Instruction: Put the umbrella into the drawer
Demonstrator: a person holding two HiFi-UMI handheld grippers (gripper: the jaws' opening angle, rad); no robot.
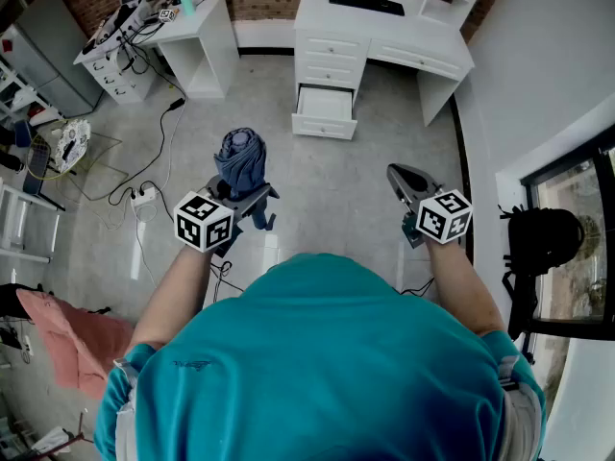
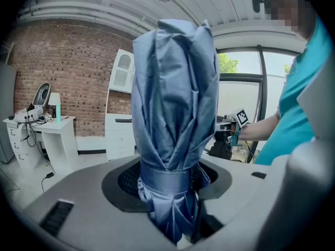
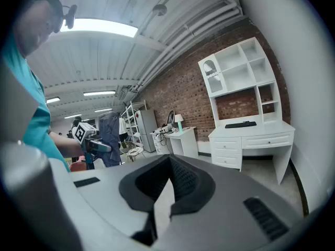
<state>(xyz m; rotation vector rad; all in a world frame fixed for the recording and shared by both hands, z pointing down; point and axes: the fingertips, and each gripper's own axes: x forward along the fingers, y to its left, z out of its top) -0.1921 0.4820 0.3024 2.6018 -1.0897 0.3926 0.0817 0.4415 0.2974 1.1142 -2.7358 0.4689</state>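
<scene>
Head view: left gripper (image 1: 248, 198) clamps the folded blue umbrella (image 1: 240, 157) near its strapped lower part, and the bundled canopy rises above the jaws. It hangs over the grey floor (image 1: 332, 195). Further ahead, well apart, one drawer (image 1: 325, 113) of the white desk (image 1: 384, 41) stands pulled out. Right gripper (image 1: 404, 182) is empty, jaws together, well apart from umbrella and drawer.

I'm wearing a teal short-sleeved shirt (image 1: 317, 353), faint logo by the left sleeve. Left gripper (image 1: 247, 200) and right gripper (image 1: 396, 173) are showing grey shells, black ribbed pads, teal handles. Each is carrying a white cube (image 1: 204, 221) with black square markers.
</scene>
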